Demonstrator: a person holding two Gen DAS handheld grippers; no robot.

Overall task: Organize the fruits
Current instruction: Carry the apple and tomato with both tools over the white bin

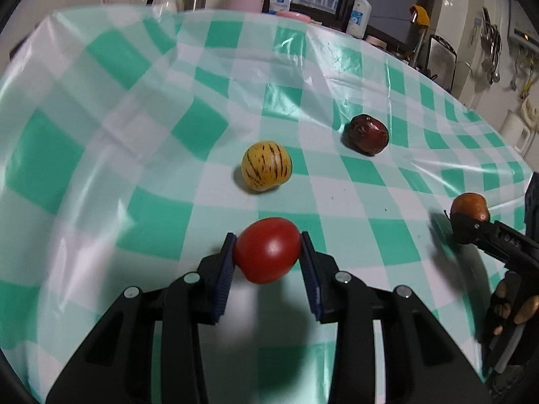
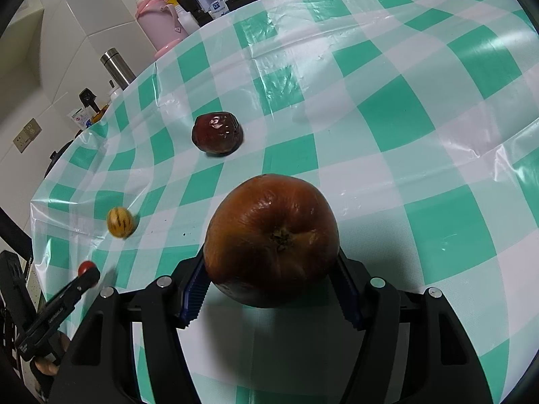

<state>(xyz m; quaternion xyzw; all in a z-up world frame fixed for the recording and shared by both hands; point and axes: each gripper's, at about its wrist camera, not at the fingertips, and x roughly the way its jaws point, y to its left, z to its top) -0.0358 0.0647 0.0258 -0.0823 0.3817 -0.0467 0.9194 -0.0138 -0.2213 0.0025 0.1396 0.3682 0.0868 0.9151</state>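
Note:
My left gripper (image 1: 267,252) is shut on a red tomato (image 1: 267,250) and holds it just above the checked tablecloth (image 1: 134,107). Beyond it lie a yellow striped fruit (image 1: 266,170) and a dark red wrinkled fruit (image 1: 368,133). My right gripper (image 2: 271,276) is shut on a brown round fruit (image 2: 271,239); it shows at the right of the left wrist view (image 1: 470,207). In the right wrist view the dark red fruit (image 2: 217,132) lies ahead, the yellow striped fruit (image 2: 120,221) at the left, and the left gripper with the tomato (image 2: 86,267) at the lower left.
A pink thermos (image 2: 161,22), a steel flask (image 2: 118,67) and small bottles stand past the table's far left edge. A white pump bottle (image 1: 358,15) and hanging utensils (image 1: 492,54) are behind the table. The tablecloth (image 2: 404,118) has wrinkles.

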